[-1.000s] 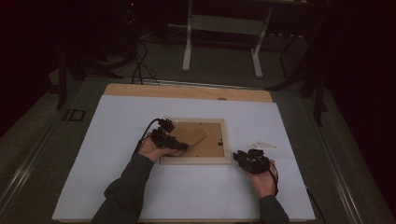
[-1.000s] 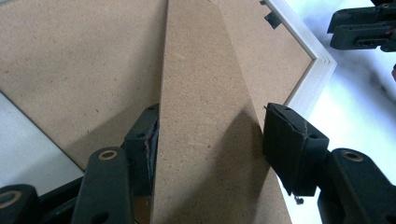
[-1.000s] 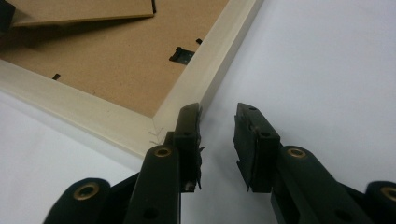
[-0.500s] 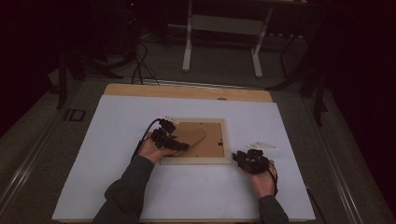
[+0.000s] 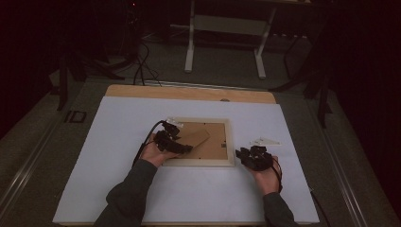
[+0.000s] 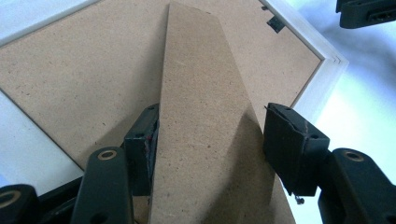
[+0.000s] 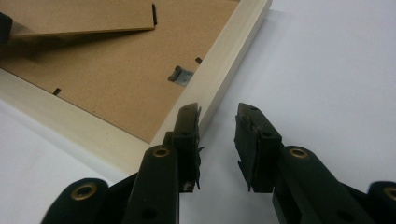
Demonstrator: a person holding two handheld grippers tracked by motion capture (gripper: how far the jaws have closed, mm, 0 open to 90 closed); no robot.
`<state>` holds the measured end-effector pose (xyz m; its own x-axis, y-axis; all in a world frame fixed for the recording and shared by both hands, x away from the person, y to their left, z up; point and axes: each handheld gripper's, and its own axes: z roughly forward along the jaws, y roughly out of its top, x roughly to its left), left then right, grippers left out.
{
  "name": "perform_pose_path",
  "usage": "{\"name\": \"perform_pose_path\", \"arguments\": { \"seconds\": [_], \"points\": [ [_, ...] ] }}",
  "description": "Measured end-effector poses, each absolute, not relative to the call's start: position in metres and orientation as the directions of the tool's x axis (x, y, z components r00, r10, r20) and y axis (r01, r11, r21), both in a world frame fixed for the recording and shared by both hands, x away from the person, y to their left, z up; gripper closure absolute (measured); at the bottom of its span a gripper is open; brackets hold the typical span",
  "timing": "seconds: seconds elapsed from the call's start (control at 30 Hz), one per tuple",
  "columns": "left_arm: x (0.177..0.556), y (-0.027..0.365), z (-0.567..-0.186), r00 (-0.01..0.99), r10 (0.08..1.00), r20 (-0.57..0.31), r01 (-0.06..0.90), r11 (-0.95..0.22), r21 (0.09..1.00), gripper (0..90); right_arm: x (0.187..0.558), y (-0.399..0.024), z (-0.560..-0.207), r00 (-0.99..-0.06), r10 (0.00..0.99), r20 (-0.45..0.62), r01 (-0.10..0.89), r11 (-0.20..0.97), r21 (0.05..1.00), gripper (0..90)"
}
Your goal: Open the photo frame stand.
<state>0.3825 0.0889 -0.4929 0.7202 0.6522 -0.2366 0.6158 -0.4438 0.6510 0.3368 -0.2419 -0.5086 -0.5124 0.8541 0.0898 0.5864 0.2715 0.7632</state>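
The picture frame lies face down mid-table. Its fibreboard easel stand runs lengthwise between the left gripper's open jaws, one pad touching. The right gripper, part-open and empty, is poised beside the frame's corner.

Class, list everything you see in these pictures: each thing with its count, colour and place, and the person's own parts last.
Picture frame: one, pale wood, lying face down mid-table.
Backing board: one, brown, set inside the frame.
Stand flap: one, brown, raised off the backing board between the left tool's jaws.
Metal clip: one, grey, at the frame's inner edge.
Clear plastic piece: one, right of the frame.
Table: one, white sheet over wood.
Metal stand: one, pale, on the floor behind.
Left tool: one, black, around the flap.
Right tool: one, black, open at the frame's corner.
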Motion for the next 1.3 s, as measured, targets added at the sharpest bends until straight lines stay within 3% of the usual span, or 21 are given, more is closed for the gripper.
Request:
{"name": "perform_pose_path", "arguments": {
  "seconds": [0.63,1.3],
  "points": [
    [0.359,0.083,-0.486,0.744,0.662,-0.091,0.51,-0.474,0.717,41.8,0.366,-0.23,-0.474,-0.54,0.84,0.046,0.57,0.325,0.755,64.7],
    [0.341,0.079,-0.486,0.745,0.667,0.014,0.433,-0.5,0.75,41.6,0.408,-0.221,-0.474,-0.541,0.836,0.096,0.644,0.339,0.686,54.7]
  ]
}}
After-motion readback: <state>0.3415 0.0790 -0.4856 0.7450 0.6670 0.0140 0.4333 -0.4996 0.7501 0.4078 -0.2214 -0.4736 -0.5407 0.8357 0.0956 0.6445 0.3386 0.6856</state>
